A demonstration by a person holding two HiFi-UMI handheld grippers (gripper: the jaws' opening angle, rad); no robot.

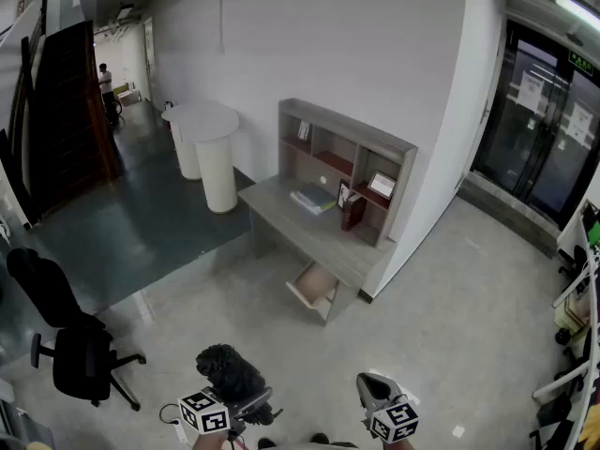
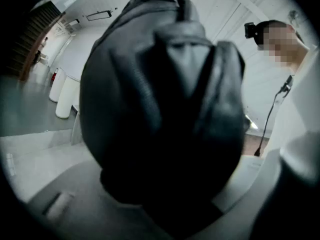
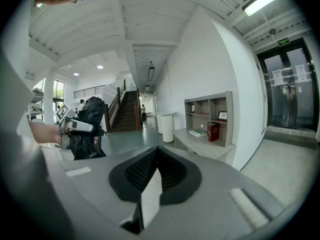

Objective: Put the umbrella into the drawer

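Observation:
The black folded umbrella (image 1: 230, 371) is held low at the bottom of the head view, with my left gripper (image 1: 247, 403) shut on it. In the left gripper view the umbrella (image 2: 160, 99) fills almost the whole picture and hides the jaws. The right gripper view shows the umbrella (image 3: 90, 119) in the left gripper (image 3: 80, 127) off to the left. My right gripper (image 1: 375, 389) is beside it, shut and empty; its pads (image 3: 150, 194) meet. The grey desk (image 1: 309, 232) stands some way ahead against the white wall, its drawer (image 1: 314, 289) pulled open below the front edge.
A shelf unit (image 1: 347, 148) on the desk holds books, a frame and a red book (image 1: 353, 212). White round stands (image 1: 211, 153) are left of the desk. A black office chair (image 1: 66, 345) sits at the left, glass doors (image 1: 544, 129) at the right.

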